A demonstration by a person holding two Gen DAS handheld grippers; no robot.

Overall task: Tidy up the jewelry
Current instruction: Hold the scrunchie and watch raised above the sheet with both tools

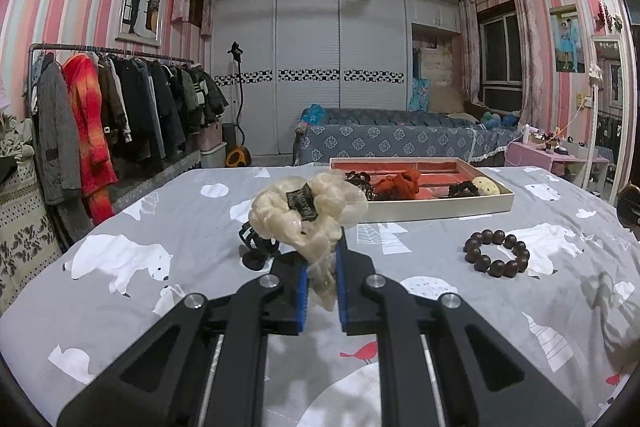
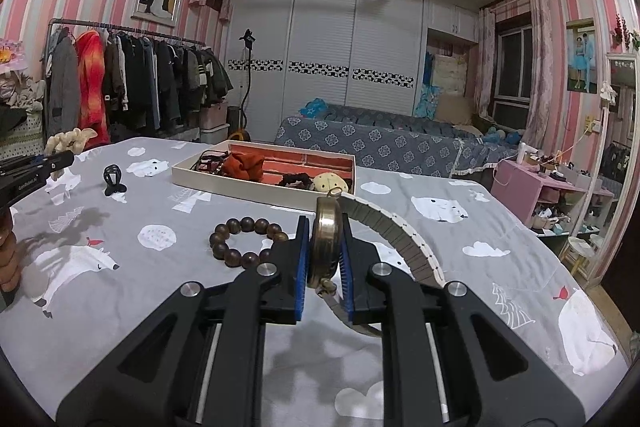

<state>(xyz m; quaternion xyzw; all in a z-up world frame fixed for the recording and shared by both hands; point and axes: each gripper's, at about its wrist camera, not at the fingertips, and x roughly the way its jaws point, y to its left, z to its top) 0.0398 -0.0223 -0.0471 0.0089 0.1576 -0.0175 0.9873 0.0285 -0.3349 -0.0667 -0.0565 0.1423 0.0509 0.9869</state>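
Note:
My left gripper is shut on a cream scrunchie with a dark label, held above the bed. My right gripper is shut on a brass wristwatch whose pale link strap arcs to the right. A shallow white tray with a red lining lies on the bed ahead; it holds a red scrunchie, dark hair ties and a cream plush clip. A dark wooden bead bracelet lies on the sheet. A black claw clip lies to the left.
The bed has a grey polar-bear sheet. A clothes rack stands at the left, a blue sofa behind, and a pink side table at the right. The left gripper also shows at the left edge of the right wrist view.

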